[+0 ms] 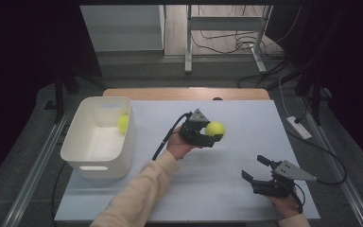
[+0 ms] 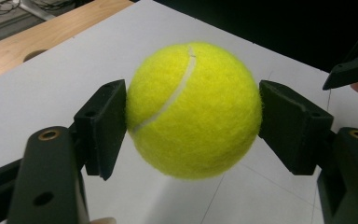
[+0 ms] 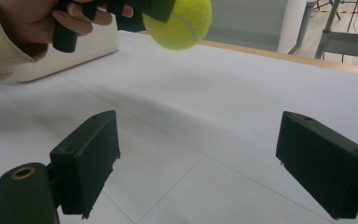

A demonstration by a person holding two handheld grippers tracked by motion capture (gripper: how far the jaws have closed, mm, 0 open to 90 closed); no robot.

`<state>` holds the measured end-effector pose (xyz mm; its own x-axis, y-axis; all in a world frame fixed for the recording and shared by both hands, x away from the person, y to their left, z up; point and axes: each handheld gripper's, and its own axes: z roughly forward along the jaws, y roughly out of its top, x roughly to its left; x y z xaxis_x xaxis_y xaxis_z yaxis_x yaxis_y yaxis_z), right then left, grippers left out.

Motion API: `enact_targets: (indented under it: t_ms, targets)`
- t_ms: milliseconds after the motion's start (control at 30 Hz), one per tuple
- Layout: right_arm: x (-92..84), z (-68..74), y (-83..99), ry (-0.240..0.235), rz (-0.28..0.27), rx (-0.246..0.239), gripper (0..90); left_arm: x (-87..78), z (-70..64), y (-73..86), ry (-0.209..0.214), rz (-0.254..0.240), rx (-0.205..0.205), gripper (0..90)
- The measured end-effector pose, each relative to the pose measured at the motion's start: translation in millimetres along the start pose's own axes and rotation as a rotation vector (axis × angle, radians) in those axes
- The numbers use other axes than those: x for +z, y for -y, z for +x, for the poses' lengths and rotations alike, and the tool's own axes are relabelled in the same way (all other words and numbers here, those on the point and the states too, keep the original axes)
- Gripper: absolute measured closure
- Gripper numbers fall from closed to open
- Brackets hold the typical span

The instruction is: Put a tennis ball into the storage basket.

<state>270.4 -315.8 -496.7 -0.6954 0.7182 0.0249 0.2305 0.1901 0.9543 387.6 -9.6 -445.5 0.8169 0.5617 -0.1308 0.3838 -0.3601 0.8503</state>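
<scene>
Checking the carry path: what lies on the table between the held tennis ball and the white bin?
Nothing: in the high view the stretch of white table between the held tennis ball and the white bin is bare.

A ball (image 1: 123,123) lies in the bin (image 1: 82,158), left.

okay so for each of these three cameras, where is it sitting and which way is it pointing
High view: above the near edge, looking forward and down on the white table; forearms, both tongs.
Left gripper view: on the left tongs, facing the fuzzy yellow tennis ball they clamp.
Right gripper view: on the open right tongs, looking across the table.
Shared: that ball.
</scene>
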Motion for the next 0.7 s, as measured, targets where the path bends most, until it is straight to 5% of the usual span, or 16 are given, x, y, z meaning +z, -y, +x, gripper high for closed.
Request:
enact_targets:
  t_ms: [700]
  targets:
    - [-0.2, -1.4, 1.0, 0.010, 0.004, 0.005, 13.2, -28.1, 6.3, 0.7, -0.061, -0.035, -0.026, 28.2]
